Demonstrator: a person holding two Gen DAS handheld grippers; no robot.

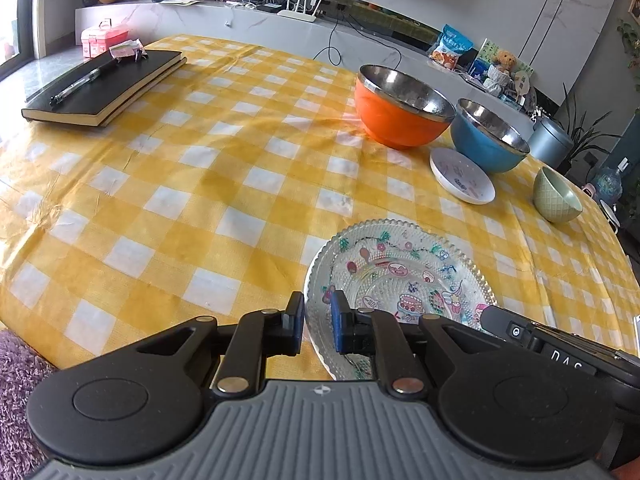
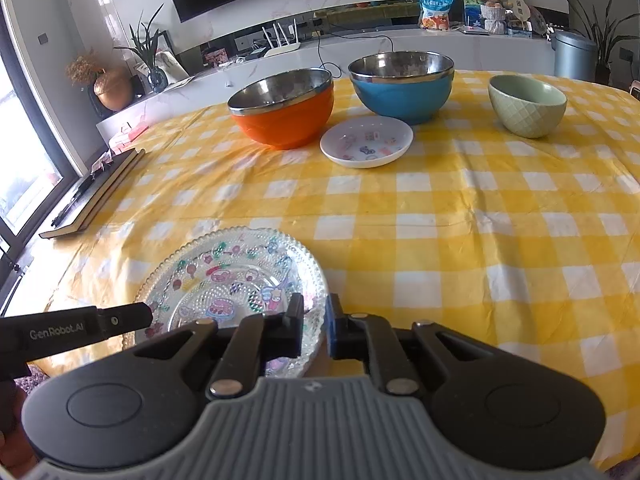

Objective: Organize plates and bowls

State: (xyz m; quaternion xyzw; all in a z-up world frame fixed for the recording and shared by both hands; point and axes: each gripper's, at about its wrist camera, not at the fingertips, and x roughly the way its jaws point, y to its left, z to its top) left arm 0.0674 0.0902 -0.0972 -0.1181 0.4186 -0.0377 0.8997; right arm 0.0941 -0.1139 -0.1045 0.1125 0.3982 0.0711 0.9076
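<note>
Under both clenched claws, glass plate's near rim, grip unclear.

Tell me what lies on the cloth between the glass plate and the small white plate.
Nothing visible: only bare checked tablecloth separates the glass plate from the small white plate. The orange bowl and blue bowl stand behind it.

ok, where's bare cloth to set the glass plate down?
Widest patch: between the notebook, the orange bowl and the glass plate. Another in front of the green bowl. Crowded around the small white plate and blue bowl.
</note>
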